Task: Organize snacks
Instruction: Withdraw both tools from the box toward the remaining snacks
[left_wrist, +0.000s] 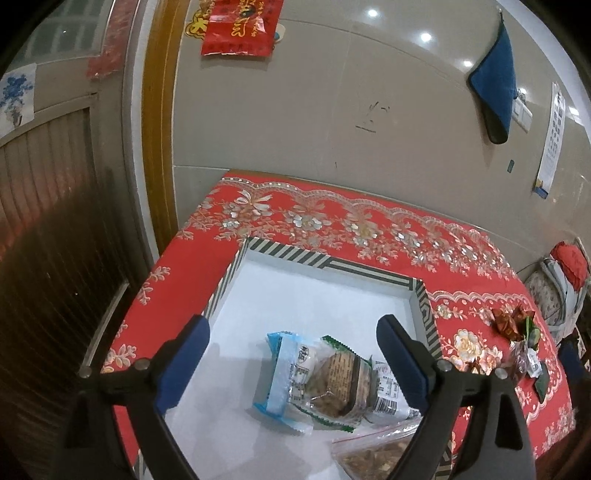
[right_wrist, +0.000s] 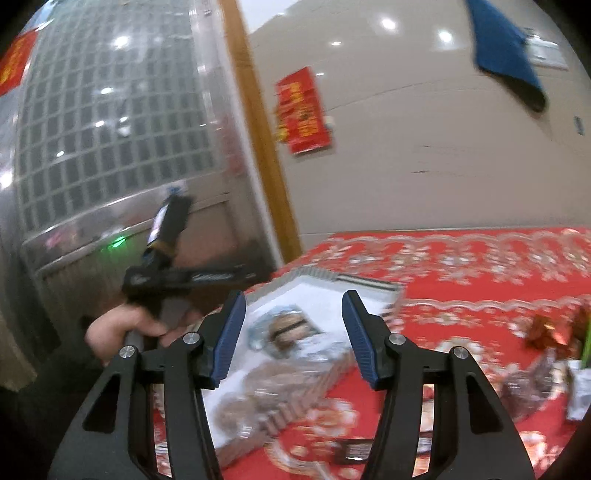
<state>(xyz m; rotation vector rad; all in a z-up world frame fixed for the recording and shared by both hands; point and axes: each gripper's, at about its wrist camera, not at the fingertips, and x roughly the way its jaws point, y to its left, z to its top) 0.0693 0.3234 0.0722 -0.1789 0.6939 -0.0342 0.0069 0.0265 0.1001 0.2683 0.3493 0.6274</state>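
Note:
A shallow box (left_wrist: 332, 266) with a green-and-white striped rim and white inside lies on the red floral tablecloth (left_wrist: 280, 218). In it lie wrapped snack packets (left_wrist: 317, 380), one blue-edged and one green-edged, and a clear bag of brown snacks (left_wrist: 376, 450). My left gripper (left_wrist: 291, 332) is open and empty, held just above the packets. My right gripper (right_wrist: 293, 306) is open and empty, above the box's near right side (right_wrist: 314, 391); that view is blurred. The packets also show there (right_wrist: 284, 328). The left gripper and hand show in the right wrist view (right_wrist: 162, 280).
More wrapped snacks (left_wrist: 517, 332) lie loose on the cloth to the right of the box, also in the right wrist view (right_wrist: 554, 343). A tiled wall is behind the table. A door with a wooden frame (left_wrist: 159, 129) stands to the left. A chair (left_wrist: 557, 288) is at far right.

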